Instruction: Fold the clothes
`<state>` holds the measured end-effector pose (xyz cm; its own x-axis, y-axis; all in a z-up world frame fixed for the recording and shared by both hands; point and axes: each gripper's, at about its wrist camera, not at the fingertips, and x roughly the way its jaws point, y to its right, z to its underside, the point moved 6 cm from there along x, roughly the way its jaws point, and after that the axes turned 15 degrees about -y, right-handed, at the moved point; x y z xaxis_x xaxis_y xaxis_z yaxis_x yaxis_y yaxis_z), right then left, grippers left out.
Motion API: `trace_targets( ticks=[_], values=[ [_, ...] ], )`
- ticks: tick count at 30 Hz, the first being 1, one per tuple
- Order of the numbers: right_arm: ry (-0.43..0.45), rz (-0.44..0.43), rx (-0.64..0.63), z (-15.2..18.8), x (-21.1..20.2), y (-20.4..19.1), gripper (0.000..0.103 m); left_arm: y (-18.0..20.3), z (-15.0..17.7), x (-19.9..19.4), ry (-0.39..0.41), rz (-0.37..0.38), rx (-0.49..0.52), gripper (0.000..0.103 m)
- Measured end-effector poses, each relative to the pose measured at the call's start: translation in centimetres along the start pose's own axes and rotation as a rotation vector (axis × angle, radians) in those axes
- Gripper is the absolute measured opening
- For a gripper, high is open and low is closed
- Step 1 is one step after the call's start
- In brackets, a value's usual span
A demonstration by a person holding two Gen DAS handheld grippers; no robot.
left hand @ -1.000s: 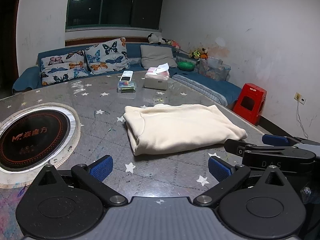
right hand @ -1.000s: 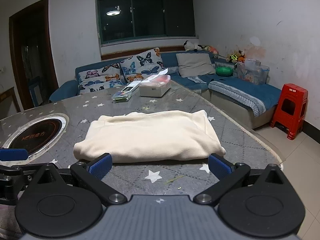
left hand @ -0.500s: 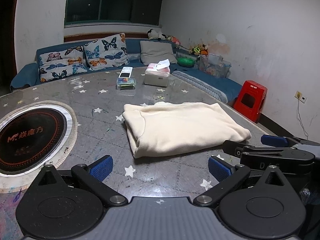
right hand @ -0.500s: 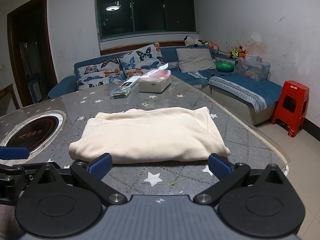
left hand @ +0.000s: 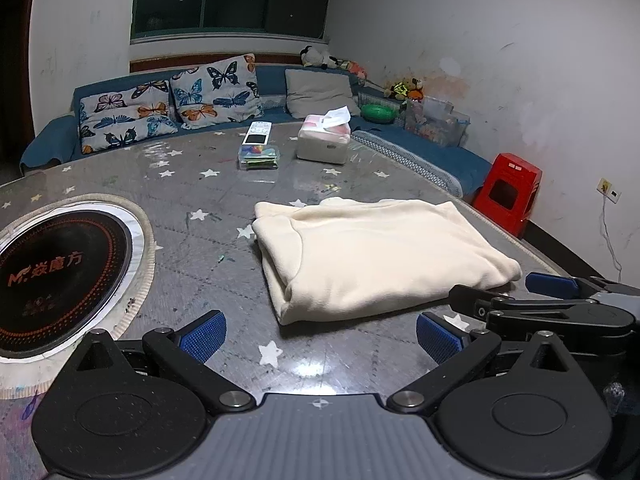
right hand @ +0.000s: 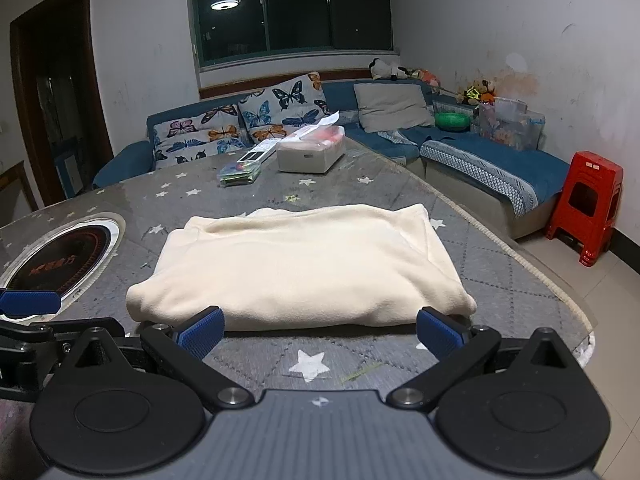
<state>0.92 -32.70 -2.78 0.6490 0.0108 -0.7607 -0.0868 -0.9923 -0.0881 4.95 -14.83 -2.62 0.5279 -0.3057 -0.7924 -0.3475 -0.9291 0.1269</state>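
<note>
A cream garment [left hand: 372, 252] lies folded into a thick rectangle on the grey star-patterned table [left hand: 208, 236]. In the right wrist view the same garment [right hand: 300, 268] fills the middle. My left gripper [left hand: 320, 334] is open just short of the garment's near left corner, with nothing between its blue pads. My right gripper [right hand: 318, 332] is open too, at the garment's near edge, empty. The right gripper's fingers [left hand: 552, 286] show at the right of the left wrist view. A blue pad of the left gripper [right hand: 30, 303] shows at the left of the right wrist view.
A round black induction plate [left hand: 52, 276] is set into the table on the left. A tissue box [left hand: 324, 142], a remote [left hand: 258, 133] and a small clear box [left hand: 258, 157] sit at the far side. Beyond are a blue sofa [right hand: 480, 160] and a red stool [right hand: 586, 206]. The table's edge [right hand: 532, 276] runs close on the right.
Both grippers have dropped slightly and eased closer to the garment's near edge. Both stay open, and the garment lies as before.
</note>
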Motion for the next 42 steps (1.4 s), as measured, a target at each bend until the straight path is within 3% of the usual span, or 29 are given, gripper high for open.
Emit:
trace_targets(
  ticks=[42],
  values=[
    [-0.090,0.004,-0.011,-0.5,3.9,-1.1,0.103,-2.2,-1.2,3.2,-0.075,-0.002,-0.018,0.103]
  ],
)
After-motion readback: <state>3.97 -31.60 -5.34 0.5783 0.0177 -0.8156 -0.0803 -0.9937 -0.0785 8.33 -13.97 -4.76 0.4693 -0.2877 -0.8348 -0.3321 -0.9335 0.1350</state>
